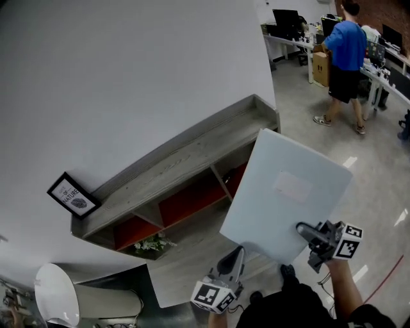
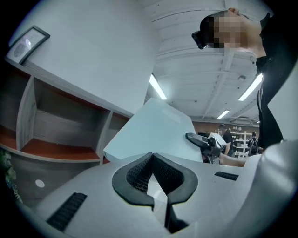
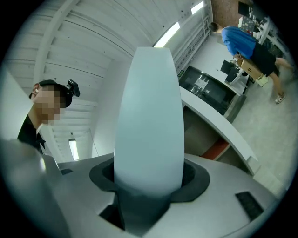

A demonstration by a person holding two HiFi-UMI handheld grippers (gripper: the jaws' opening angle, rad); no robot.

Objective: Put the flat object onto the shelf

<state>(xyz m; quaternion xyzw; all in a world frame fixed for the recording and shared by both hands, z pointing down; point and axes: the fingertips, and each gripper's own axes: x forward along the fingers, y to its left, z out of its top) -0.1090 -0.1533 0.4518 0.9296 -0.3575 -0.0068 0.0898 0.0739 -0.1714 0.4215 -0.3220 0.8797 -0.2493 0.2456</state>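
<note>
Right tongs [image 1: 302, 229] on smooth rectangular board [image 1: 288, 186]

A black-framed picture [image 1: 72, 195] with printed words and a dark leaf leans against the white wall [image 1: 128, 77]. A small green plant [image 1: 150, 244] with white flowers sits low near the floor. A white chair [image 1: 56, 295] stands at the lower left. Far off, a person in a blue shirt [image 1: 346, 57] stands beside a cardboard box [image 1: 320, 67] at a long surface [image 1: 288, 43] carrying dark monitors [image 1: 286, 19]
</note>
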